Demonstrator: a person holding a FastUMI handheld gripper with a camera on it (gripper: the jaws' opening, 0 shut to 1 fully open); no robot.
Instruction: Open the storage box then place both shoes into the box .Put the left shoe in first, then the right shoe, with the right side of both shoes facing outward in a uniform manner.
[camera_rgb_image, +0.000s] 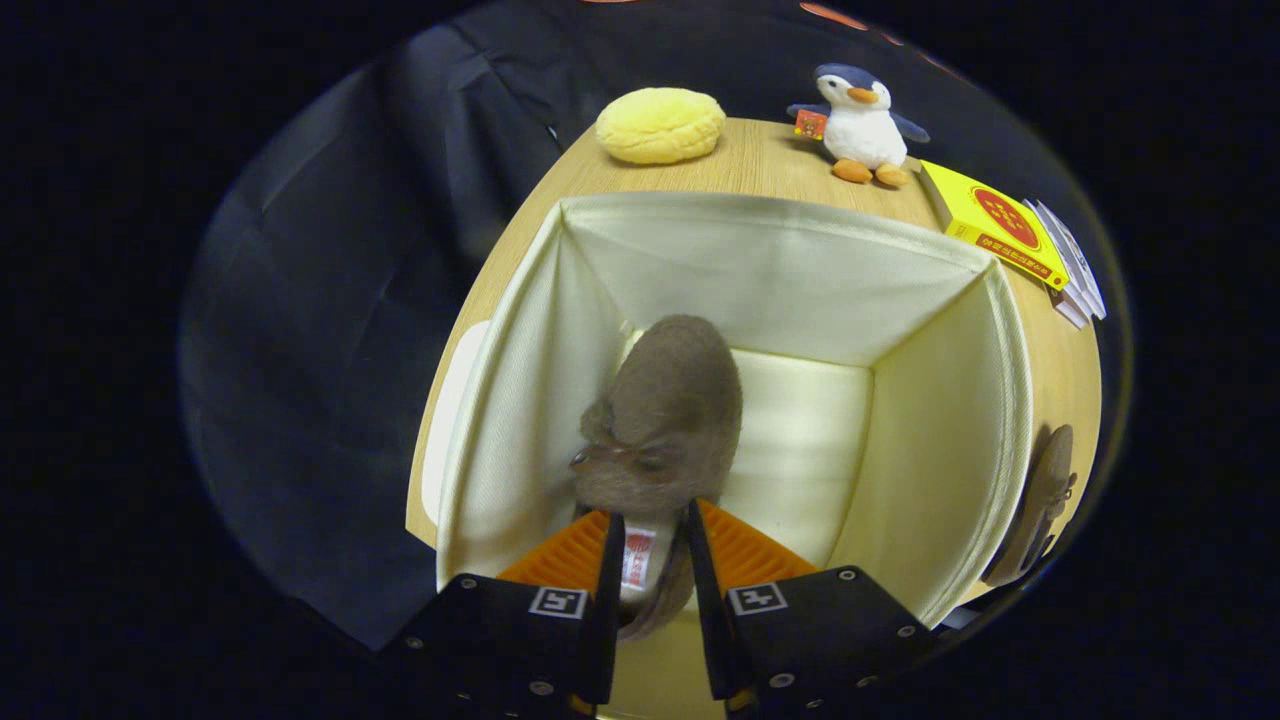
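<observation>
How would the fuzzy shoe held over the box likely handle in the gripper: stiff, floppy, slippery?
The shoe looks felted, so it probably grips well and is light. Held at its rear by the gripper inside the box, its soft collar may flex.

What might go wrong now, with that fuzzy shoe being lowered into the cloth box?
1. The fingers pinch only the heel end of the brown shoe; it might slip and land askew in the storage box.
2. It hangs near the box's left wall and may snag.
3. The second shoe lies outside against the right wall, so nudging the box could shift it.
</observation>
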